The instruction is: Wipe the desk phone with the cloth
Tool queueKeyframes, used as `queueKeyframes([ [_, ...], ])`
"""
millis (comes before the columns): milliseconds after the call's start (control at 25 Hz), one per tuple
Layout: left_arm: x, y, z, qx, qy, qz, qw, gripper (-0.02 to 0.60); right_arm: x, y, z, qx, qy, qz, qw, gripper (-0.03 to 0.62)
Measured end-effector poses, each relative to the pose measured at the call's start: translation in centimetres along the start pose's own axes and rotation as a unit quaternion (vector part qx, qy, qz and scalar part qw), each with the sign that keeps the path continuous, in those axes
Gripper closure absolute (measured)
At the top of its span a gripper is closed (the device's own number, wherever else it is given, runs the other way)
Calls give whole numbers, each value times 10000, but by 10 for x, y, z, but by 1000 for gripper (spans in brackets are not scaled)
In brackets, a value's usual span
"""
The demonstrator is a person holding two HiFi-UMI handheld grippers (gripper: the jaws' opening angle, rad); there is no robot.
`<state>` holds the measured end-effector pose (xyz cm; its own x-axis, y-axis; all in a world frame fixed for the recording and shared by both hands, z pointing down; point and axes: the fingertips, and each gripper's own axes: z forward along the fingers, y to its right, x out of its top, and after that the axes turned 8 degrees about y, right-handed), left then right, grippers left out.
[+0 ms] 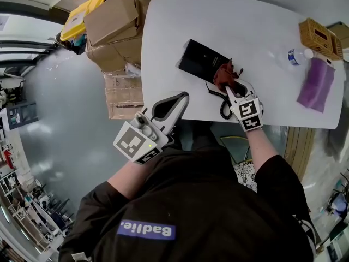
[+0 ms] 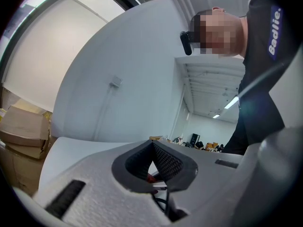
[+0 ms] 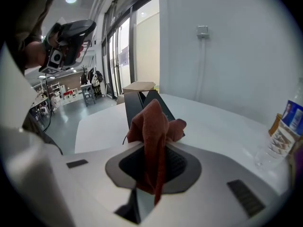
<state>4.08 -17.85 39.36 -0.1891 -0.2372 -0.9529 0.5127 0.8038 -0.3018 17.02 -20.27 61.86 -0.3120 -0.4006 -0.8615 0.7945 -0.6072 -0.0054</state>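
Your right gripper [image 1: 228,86], clamped on the cloth [image 1: 223,73], is nearer: the desk phone [image 1: 200,59] lies just beyond it, leftward. Your left gripper [image 1: 179,98], jaws together and empty, hangs at the near edge of the tabletop [image 1: 163,37].

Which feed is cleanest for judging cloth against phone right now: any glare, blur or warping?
Head view: even light, no glare on the white table, but its edges bow and the black desk phone shows little detail. Right gripper view: rust-red cloth sharp, clear water bottle stretched at the rim, windows bright. Left gripper view: dark corners, strong warping, bright upper left.
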Motion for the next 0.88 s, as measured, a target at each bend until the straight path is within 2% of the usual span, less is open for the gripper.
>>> queueKeyframes([
  [160,7,0,-17,-137,59,-2,9999,574,14,-4,-14,-289,142,61,9995,536],
  [320,11,2,-44,-461,45,6,9989,574,34,-19,-32,-677,271,157,9972,536],
  [600,19,10,-104,-1096,-21,50,9940,574,78,-90,-64,-1194,586,397,9903,536],
  [880,42,25,-147,-1558,116,112,9877,574,122,-172,-92,-1337,957,597,9846,536],
])
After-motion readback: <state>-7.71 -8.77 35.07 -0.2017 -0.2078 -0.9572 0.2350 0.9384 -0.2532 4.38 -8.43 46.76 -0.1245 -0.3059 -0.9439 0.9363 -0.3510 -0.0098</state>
